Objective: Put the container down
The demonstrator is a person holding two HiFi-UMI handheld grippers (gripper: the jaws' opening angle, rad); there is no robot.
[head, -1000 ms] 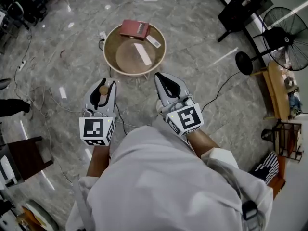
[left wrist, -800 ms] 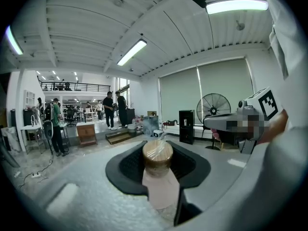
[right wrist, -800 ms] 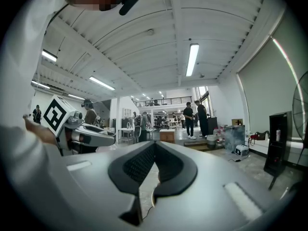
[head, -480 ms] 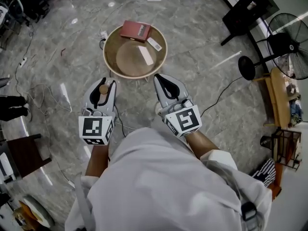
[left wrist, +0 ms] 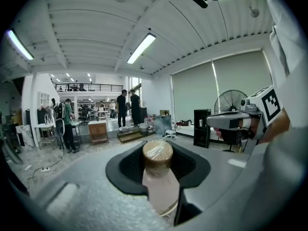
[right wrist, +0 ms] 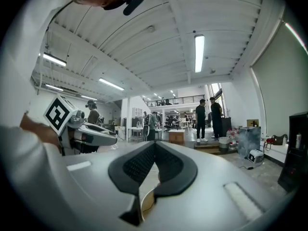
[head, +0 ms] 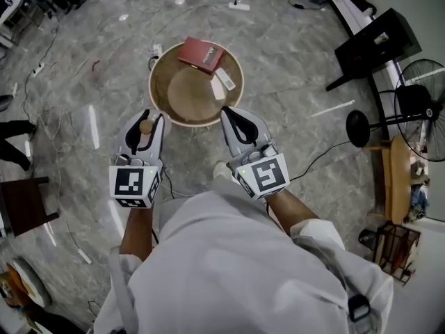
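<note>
L gripper (head: 146, 119) clamped on container (head: 145, 127)

Head view: the held, tan-capped container is just near-side of round wooden table (head: 157, 82), w/ red book (head: 200, 54) at far rim.
L gripper view: pads press container's sides.
R gripper view: R gripper (right wrist: 154, 146) jaws together, empty.

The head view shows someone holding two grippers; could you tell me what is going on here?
A person in white holds both. The left gripper is clamped on a small capped bottle, not yet put down; the right gripper is shut and empty. Just ahead stands a round tan basin with a red box at its far edge.
</note>
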